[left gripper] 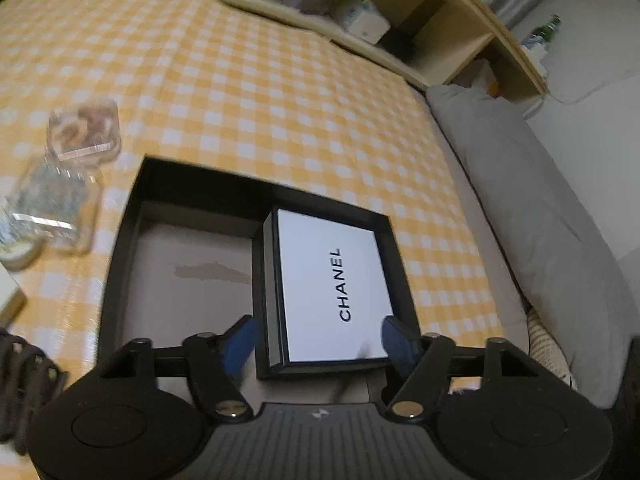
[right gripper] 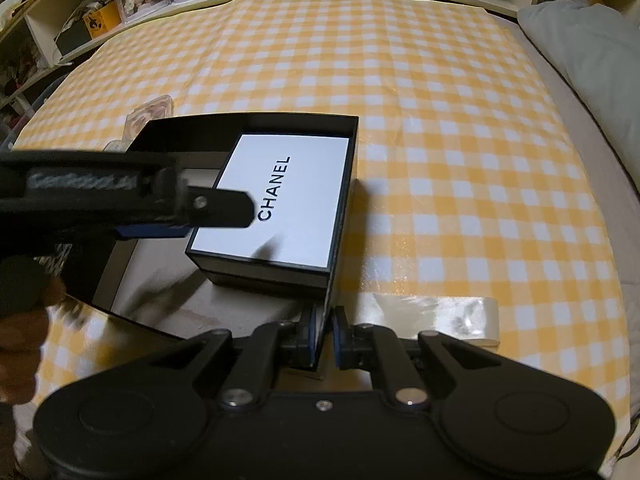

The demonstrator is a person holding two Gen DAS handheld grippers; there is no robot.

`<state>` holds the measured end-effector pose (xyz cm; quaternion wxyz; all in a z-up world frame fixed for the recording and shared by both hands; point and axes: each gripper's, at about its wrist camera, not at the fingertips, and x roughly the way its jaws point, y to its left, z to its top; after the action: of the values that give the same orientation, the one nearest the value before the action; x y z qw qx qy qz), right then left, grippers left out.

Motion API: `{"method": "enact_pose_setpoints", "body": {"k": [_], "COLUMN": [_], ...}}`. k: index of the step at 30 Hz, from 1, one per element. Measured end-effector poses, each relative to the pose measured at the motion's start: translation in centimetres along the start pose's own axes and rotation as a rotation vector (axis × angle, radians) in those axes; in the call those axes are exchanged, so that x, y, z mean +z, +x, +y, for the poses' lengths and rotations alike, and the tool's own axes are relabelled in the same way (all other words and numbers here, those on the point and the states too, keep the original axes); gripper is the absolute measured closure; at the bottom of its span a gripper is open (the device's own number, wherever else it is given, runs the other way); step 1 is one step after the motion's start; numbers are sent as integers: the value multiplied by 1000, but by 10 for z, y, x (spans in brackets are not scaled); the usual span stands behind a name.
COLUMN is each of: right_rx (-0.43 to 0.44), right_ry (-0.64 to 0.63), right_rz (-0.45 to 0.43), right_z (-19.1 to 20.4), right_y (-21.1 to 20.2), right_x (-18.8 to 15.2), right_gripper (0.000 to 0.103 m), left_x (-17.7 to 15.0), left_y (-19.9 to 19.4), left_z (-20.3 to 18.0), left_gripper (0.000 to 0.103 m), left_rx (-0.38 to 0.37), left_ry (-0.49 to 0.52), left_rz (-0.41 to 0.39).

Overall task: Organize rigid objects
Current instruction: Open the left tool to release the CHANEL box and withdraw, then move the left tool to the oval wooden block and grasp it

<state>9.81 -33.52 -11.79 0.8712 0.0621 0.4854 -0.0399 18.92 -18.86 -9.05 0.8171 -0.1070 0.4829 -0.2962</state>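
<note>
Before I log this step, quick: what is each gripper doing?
Left gripper: open, fingers either side of the white box, not pressing.
Right gripper: shut on the black tray wall.

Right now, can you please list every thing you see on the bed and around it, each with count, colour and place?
tray: one, black, open, on the cloth
box: one, white lid, black sides, in the tray's right part
cloth: one, yellow-white checked, covering the bed
clear cases: two, see-through, left of the tray
pillow: one, grey, right of the cloth
tape: one clear strip, on the cloth's near edge
shelves: pale wood, behind the bed
left gripper: open, astride the box
right gripper: shut on the tray's wall
</note>
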Motion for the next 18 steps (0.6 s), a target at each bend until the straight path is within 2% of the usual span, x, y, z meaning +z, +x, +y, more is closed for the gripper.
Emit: {"method": "enact_pose_setpoints", "body": {"k": [4, 9, 18], "right_rx": [4, -2, -12], "right_ry": [9, 12, 9], "right_rz": [-4, -17, -38], "right_z": [-4, -2, 1], "right_y": [-3, -3, -3], "right_x": [-2, -2, -4], "right_gripper": [94, 94, 94], "left_x": [-6, -9, -13], "left_y": [-31, -72, -137], "left_z": [-10, -13, -4], "left_gripper": [7, 1, 0], "left_rx": [36, 82, 222], "left_ry": [84, 149, 242], "left_rz": [-65, -129, -228]}}
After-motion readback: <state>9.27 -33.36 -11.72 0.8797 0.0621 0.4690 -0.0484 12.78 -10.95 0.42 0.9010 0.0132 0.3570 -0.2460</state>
